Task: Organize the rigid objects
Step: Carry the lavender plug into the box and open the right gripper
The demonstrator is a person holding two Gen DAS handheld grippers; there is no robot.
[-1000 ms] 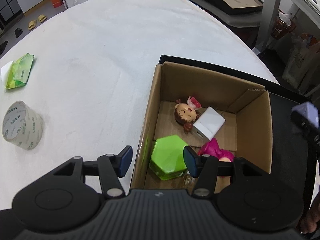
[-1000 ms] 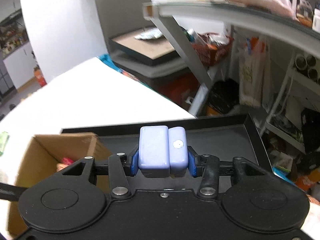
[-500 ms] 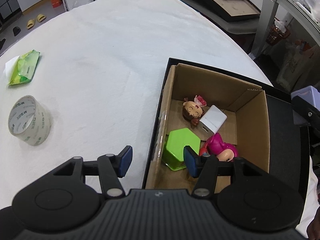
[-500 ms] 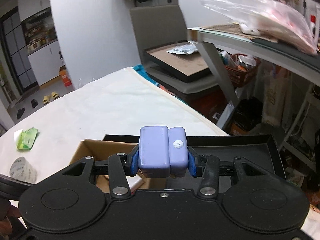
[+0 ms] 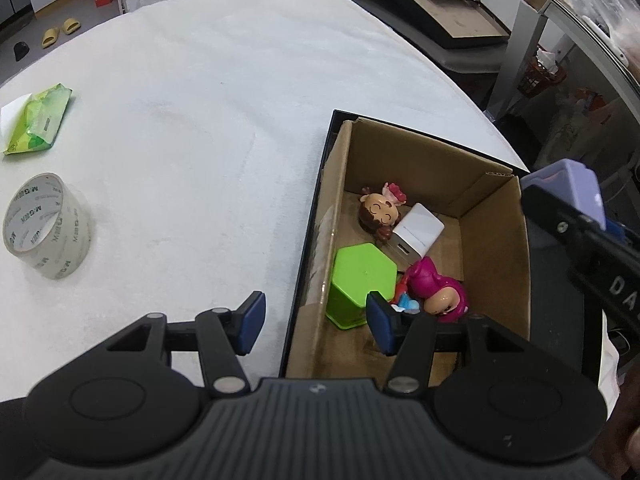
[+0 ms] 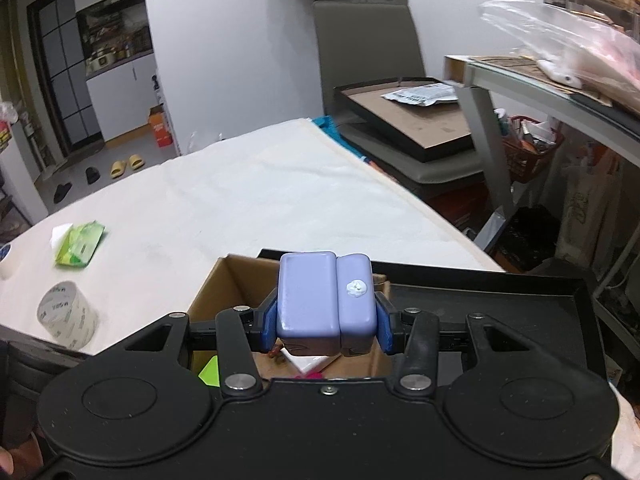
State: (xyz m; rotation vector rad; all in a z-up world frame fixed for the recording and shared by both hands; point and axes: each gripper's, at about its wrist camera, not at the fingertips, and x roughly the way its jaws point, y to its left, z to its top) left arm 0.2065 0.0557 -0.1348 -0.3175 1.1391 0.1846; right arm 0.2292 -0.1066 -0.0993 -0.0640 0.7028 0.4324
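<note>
Lavender block (image 6: 326,300) between right tool (image 6: 326,326) pads

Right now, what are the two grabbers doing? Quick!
Left gripper: open, holding nothing.
Right gripper: shut on the purple block.

You see one cardboard box (image 5: 494,236), one black tray (image 6: 520,312). In box: two figurines, brown-haired (image 5: 378,212) and pink (image 5: 438,292); one white charger (image 5: 418,234); one green hexagonal container (image 5: 362,280). On tabletop (image 5: 208,92): one tape roll (image 5: 46,226), one green packet (image 5: 40,118). One lilac block (image 6: 326,300).
</note>
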